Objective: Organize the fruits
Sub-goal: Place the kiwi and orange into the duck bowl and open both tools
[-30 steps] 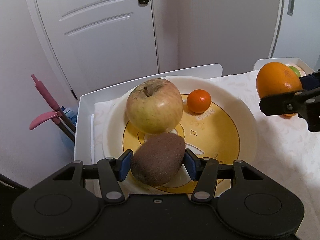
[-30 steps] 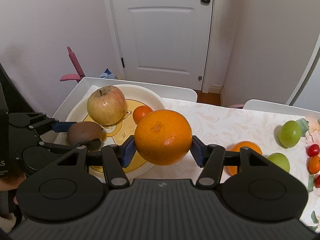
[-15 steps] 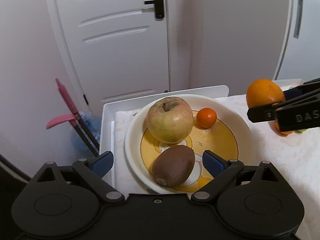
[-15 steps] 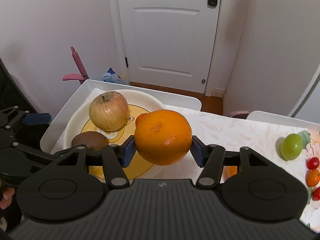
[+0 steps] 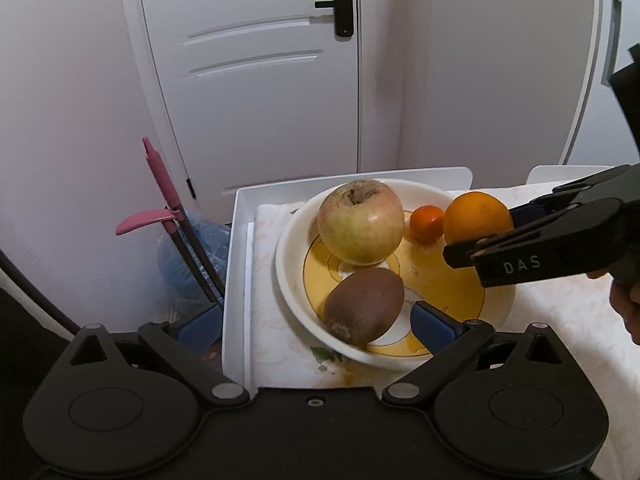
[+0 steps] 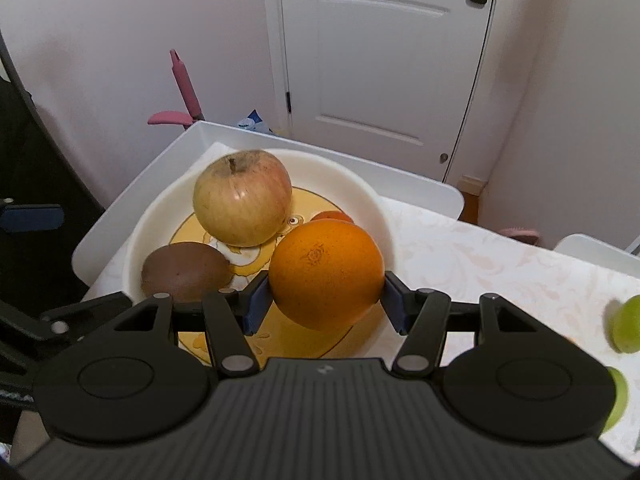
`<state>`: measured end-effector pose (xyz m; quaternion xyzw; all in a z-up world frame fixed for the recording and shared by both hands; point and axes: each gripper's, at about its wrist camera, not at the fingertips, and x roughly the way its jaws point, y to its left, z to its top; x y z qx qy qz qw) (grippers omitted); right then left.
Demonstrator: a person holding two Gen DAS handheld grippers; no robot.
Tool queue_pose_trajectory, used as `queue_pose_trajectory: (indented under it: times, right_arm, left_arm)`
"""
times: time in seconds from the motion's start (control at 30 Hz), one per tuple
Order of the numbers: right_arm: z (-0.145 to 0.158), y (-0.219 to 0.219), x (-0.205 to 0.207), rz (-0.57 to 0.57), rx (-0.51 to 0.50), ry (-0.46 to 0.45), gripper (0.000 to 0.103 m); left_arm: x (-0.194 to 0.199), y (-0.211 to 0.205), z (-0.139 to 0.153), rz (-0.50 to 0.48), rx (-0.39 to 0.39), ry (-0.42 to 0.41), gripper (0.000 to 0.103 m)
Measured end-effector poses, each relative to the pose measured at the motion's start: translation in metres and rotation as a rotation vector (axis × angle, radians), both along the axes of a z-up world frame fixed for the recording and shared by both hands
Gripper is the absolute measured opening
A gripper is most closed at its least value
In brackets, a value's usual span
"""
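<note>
Right hand-held gripper (image 6: 324,304): blue pads clamped on opposite sides of a large orange (image 6: 325,272), at its widest girth; the fruit hangs over the near-right part of the bowl (image 6: 160,216), not yet resting in it as far as I can judge. Handling estimate: orange is round, firm, fairly heavy for its size, peel dimpled so grip should be decent; a hold across the equator, as now, is the sensible one, since any hold off-centre would let it squirt out. Release low, because a round fruit will roll toward the bowl's centre and knock its neighbours. Left hand-held gripper (image 5: 316,320): its jaws have just been opening and now stand wide, nothing pressed between them; the kiwi (image 5: 363,305) lies free in the bowl just ahead of the right pad. Kiwi judged soft-skinned, light, bruisable. Count in bowl: one apple (image 5: 361,222), one kiwi, one small mandarin (image 5: 427,223) behind the orange; the orange held above makes a fourth fruit. Bowl stands on the patterned cloth of the desk (image 6: 500,264). On the desk to the right, at the right wrist view's edge: two green fruits (image 6: 628,324), partly cut off, type uncertain.
</note>
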<state>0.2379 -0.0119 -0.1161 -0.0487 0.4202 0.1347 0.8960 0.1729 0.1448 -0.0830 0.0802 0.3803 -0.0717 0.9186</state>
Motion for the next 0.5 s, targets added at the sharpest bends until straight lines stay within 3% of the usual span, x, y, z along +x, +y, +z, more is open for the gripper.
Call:
queue_pose_trajectory:
  times: [0.2,0.27,0.3,0.33,0.5]
  right_arm:
    - [-0.011,0.009,0.001,0.016,-0.039,0.009,0.074]
    - [-0.008,0.013,-0.003,0.001,-0.049,-0.022,0.081]
    - [-0.005,0.014,-0.005,-0.010,-0.058,-0.042,0.095]
    - [-0.002,0.014,-0.007,-0.025,-0.067,-0.063,0.103]
    - [0.007,0.007,-0.012,-0.052,-0.058,-0.083,0.103]
  left_arm:
    - [-0.002,0.003,-0.003,0.004,-0.001,0.007,0.102]
    - [-0.003,0.003,-0.003,0.005,-0.002,0.005,0.102]
    - [-0.003,0.003,-0.003,0.005,-0.003,0.005,0.102]
    - [-0.003,0.003,-0.003,0.004,-0.005,0.005,0.102]
    - [-0.005,0.002,0.000,0.006,-0.015,-0.003,0.102]
